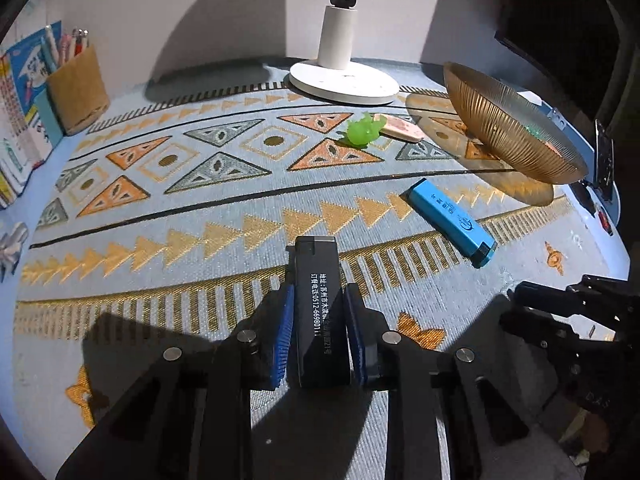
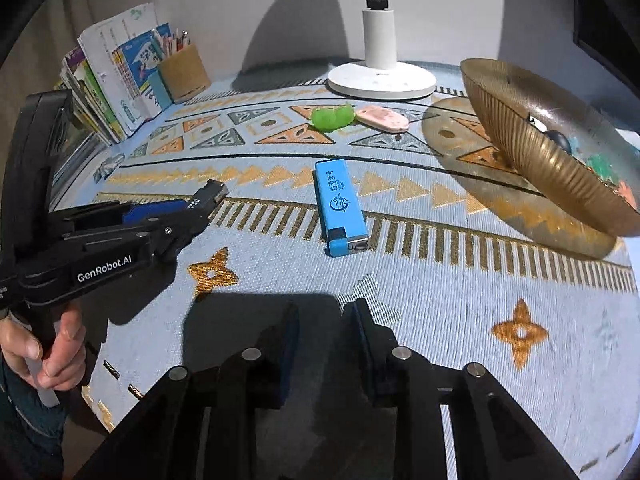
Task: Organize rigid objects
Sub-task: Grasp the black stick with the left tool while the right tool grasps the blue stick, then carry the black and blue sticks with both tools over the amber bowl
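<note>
Left tool [image 1: 318, 312] pinches black lighter [image 1: 316, 304] above surface's [image 2: 460, 320] near edge. Right tool [image 2: 326, 328] nearly pressed together, nothing betw. pads. Blue lighter [image 2: 340, 208] lies mid-surface; bowl [image 2: 520, 152] w/ items at right edge.

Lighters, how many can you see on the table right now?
2: a black lighter clamped in the left gripper, a blue lighter lying on the patterned cloth. The bowl may hide more.

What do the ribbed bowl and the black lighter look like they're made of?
The bowl looks like amber-tinted glass or clear plastic: the cloth's pattern shows through its ribbed, glossy wall. The black lighter, pinched in the left hand-held gripper, looks like smooth hard plastic with printed white text and a metal-looking cap.
</note>
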`<state>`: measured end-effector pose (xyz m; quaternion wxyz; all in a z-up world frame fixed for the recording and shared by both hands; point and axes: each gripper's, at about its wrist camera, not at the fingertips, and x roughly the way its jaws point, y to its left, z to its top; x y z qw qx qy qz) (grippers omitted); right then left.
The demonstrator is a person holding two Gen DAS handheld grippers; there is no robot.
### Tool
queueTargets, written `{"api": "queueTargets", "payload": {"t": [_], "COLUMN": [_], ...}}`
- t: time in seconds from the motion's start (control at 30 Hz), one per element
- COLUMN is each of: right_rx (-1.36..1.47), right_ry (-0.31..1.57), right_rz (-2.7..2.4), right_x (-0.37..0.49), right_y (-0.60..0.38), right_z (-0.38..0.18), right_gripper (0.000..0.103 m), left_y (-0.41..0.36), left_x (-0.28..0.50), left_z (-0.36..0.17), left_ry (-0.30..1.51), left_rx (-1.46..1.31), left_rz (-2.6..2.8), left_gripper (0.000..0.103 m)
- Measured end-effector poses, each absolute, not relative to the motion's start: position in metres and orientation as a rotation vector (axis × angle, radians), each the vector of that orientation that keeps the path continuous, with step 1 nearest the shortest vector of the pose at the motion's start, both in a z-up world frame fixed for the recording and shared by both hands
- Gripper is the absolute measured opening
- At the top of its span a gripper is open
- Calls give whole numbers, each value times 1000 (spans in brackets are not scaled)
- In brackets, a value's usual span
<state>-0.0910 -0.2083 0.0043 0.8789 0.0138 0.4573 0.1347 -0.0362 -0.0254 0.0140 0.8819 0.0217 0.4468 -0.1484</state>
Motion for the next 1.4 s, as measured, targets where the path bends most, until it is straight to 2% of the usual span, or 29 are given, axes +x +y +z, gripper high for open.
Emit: {"api": "queueTargets", "payload": {"t": [0.07, 0.13, 0.17, 0.47, 0.7, 1.0, 1.07, 1.13, 1.17, 1.2, 1.23, 1.27, 1.3, 1.4], "right_rx": [67, 90, 93, -4, 1, -74, -67, -66, -65, -67, -74, -82, -84, -75], "right_ry": [954, 943, 938, 901, 930, 918, 918, 916, 911, 909, 905, 902, 901, 904], "right_rz": [284, 278, 275, 219, 217, 193, 198, 195, 199, 208, 209, 216, 224, 255], "right_x": [-91, -91, -91, -63, -21, -16, -16, -16, -16, -17, -18, -19, -20, -24], "right_y": [-211, -213, -213, -198, -195, -182, -183, -183, -183, -181, -180, -178, -177, -176], "right_z": [4, 3, 3, 17, 9, 1, 1, 1, 2, 3, 3, 4, 4, 5], "right_gripper": [34, 39, 41, 59, 59, 59, 59, 56, 46, 39, 37, 30, 24, 24], "left_y": [-29, -37, -43, -42, -36, -33, -34, -35, -35, -36, -37, -39, -40, -36], "left_x": [-38, -41, -42, -44, -40, -37, -37, -37, -38, -39, -40, -41, -42, -40], "left_z": [13, 10, 9, 10, 7, 6, 7, 7, 8, 8, 9, 10, 10, 12], "left_ry": [914, 913, 912, 895, 913, 919, 919, 917, 914, 909, 903, 897, 895, 907], "left_rx": [72, 126, 171, 186, 141, 126, 125, 126, 127, 132, 136, 145, 153, 126], "left_rz": [-311, -301, -281, -277, -258, -253, -251, -255, -263, -262, -267, -283, -283, -299], "left_gripper": [39, 65, 69, 69, 69, 69, 69, 63, 60, 51, 39, 33, 22, 21]}}
